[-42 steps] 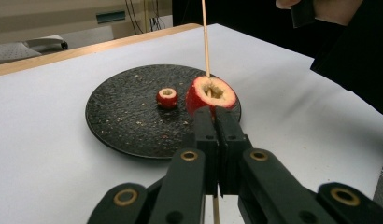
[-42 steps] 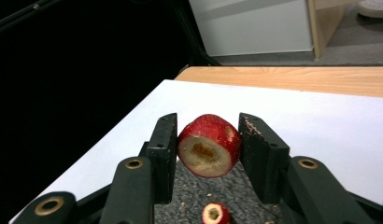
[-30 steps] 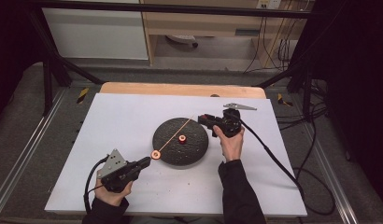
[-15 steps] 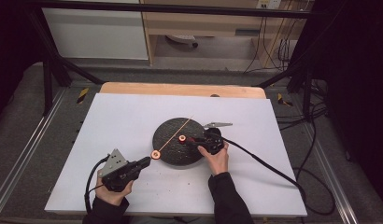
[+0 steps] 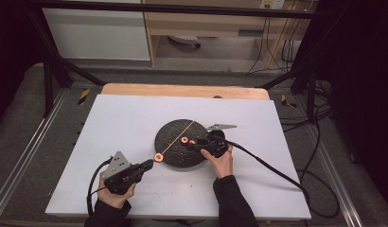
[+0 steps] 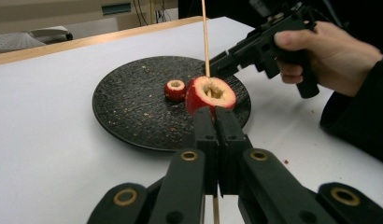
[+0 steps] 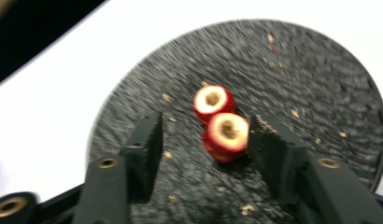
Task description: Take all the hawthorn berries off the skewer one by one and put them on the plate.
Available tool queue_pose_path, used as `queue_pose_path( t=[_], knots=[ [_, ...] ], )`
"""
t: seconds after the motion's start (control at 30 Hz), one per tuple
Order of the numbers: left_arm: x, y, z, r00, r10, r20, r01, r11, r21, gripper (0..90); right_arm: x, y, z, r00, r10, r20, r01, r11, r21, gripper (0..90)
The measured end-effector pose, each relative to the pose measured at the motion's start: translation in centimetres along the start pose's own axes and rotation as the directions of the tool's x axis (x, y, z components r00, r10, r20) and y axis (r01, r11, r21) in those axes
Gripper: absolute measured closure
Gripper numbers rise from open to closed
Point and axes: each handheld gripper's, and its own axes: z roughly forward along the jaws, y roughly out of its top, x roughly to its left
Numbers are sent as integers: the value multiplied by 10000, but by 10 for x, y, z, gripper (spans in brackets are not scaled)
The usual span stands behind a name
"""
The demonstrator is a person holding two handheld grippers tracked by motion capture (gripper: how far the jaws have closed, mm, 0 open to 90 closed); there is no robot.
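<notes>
Skewer [image 5: 175, 138], one red fruit piece [image 5: 158, 157] threaded on it, stays pinched in the left gripper [image 5: 145, 165]. Right gripper [image 5: 194, 144] has come down onto the black plate [image 5: 169, 132], jaws just opening, spread around a loose cored fruit piece [image 7: 225, 135].

Right gripper [image 5: 198, 143] brought down from above the far right edge of the dark plate [image 5: 171, 156] onto its middle, nose now low over the surface. Jaws just opened, now standing apart on either side of the nearer of two cored red fruit pieces [image 7: 226, 136], pads not pressing it; second piece [image 7: 213, 102] just beyond, past the jaw tips. Grey plate on top of that gripper shifted with it, now over the plate's right rim. Right forearm drawn inward toward the table's centre.
</notes>
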Motion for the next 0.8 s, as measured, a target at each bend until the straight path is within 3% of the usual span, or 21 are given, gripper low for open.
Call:
queue_pose_path(
  t=[0.2, 0.37, 0.53, 0.8],
  knots=[
    [-2, 0, 2, 10000, 54, 7, -54, 10000, 47, 885, 14, 2, -21, 9973, 45, -728, -96, 9975, -702, 275],
    [-2, 0, 4, 10000, 59, -40, -59, 10000, 71, 885, 25, -1, -32, 9925, 25, -1218, -142, 9954, -951, 177],
    [-7, 2, 12, 9998, 174, -21, -174, 9997, 162, 885, 34, -7, -36, 9867, 66, -1625, -229, 9948, -989, 141],
    [-21, 11, 27, 9987, 471, 179, -475, 9987, 195, 885, 43, -16, -41, 9801, -60, -1982, -142, 9948, -1005, 155]
  ],
)
